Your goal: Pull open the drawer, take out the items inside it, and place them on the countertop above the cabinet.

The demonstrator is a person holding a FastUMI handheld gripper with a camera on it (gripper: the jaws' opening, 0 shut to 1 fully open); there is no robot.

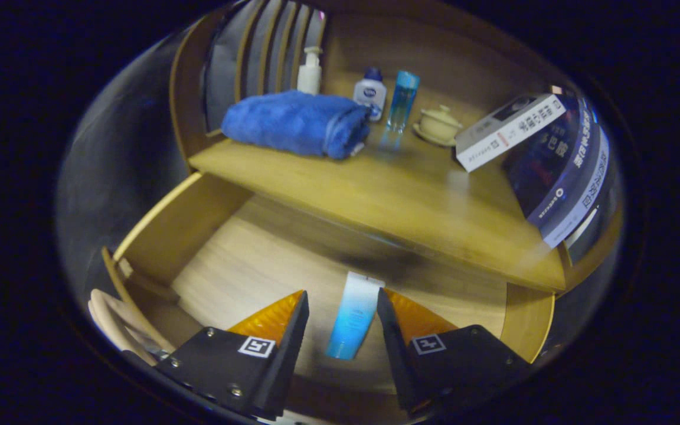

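Note:
The wooden drawer (198,236) is pulled open below the countertop (411,195). On its floor lies a blue and white tube (352,316), lengthwise between my fingers. My gripper (341,302) hangs over the drawer with its fingers on either side of the tube and a gap left on both sides, so it is open. The tube's far, white end reaches just past the fingertips.
On the countertop sit a folded blue towel (296,123), a pump bottle (310,71), a small white bottle (370,91), a tall blue bottle (402,100), a lidded ceramic cup (438,125) and leaning books (552,153). The drawer's front panel and handle (115,313) are beside the left finger.

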